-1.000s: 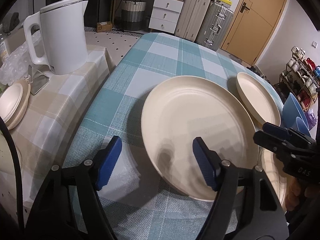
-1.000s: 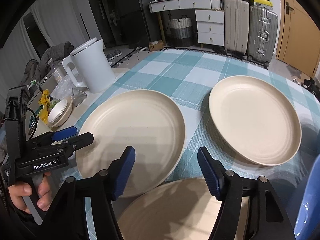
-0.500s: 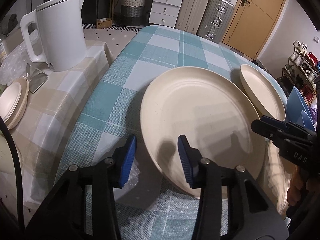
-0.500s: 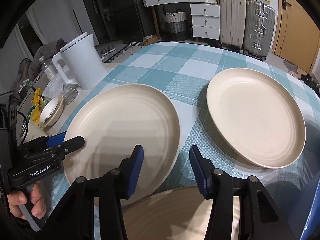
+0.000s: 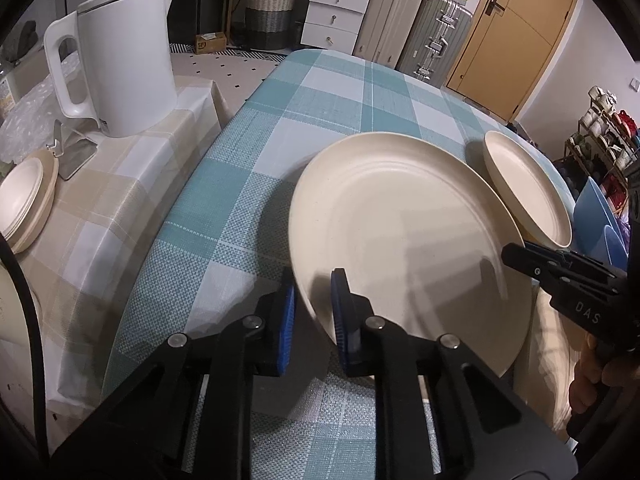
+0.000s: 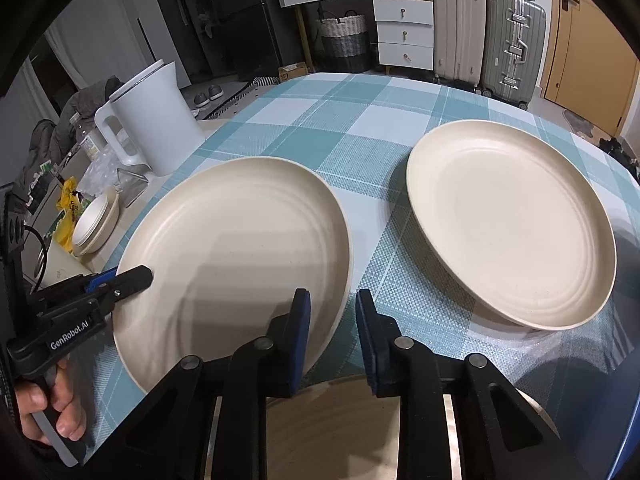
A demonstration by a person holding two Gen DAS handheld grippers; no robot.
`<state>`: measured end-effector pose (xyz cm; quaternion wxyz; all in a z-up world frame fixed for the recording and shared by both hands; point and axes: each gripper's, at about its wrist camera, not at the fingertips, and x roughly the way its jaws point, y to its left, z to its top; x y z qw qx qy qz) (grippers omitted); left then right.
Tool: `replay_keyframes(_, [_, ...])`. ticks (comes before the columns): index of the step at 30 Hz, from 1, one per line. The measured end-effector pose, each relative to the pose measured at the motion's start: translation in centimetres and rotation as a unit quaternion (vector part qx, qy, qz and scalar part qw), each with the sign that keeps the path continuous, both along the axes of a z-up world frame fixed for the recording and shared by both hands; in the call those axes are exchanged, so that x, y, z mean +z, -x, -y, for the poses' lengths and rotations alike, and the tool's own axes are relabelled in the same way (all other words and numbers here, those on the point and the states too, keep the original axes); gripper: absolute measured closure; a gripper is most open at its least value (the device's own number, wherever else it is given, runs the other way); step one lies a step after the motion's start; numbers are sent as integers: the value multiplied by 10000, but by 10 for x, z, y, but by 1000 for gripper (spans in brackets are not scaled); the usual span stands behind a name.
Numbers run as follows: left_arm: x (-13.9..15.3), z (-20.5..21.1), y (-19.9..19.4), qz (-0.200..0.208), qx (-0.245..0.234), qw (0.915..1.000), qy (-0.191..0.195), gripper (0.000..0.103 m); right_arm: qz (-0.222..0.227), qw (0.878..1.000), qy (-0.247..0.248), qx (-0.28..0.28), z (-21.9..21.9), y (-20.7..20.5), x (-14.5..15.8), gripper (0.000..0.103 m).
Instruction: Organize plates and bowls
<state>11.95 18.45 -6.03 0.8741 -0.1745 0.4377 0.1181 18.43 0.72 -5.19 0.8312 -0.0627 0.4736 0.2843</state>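
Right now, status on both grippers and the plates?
Left gripper clamped on near plate, rim tilted up. Right gripper part closed at that plate's other edge, gripping nothing. Second plate flat on table. Nothing blocking.

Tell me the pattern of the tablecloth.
Teal and white checks on the tablecloth; clearest in the right wrist view.

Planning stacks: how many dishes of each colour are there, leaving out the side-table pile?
Cream plates: 3 (left plate, far plate, near plate)
Blue dishes: 2, partly cut off
Total: 5
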Motion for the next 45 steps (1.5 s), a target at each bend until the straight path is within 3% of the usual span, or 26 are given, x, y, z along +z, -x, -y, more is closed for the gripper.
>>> replay_keyframes(18, [5, 2, 3, 73, 30, 9999, -134, 89, 168, 9999, -32, 15, -2, 6, 6, 84])
replay_keyframes(45, [68, 28, 36, 584, -77, 9975, -400, 89, 636, 9973, -368, -81, 22, 37, 59, 84])
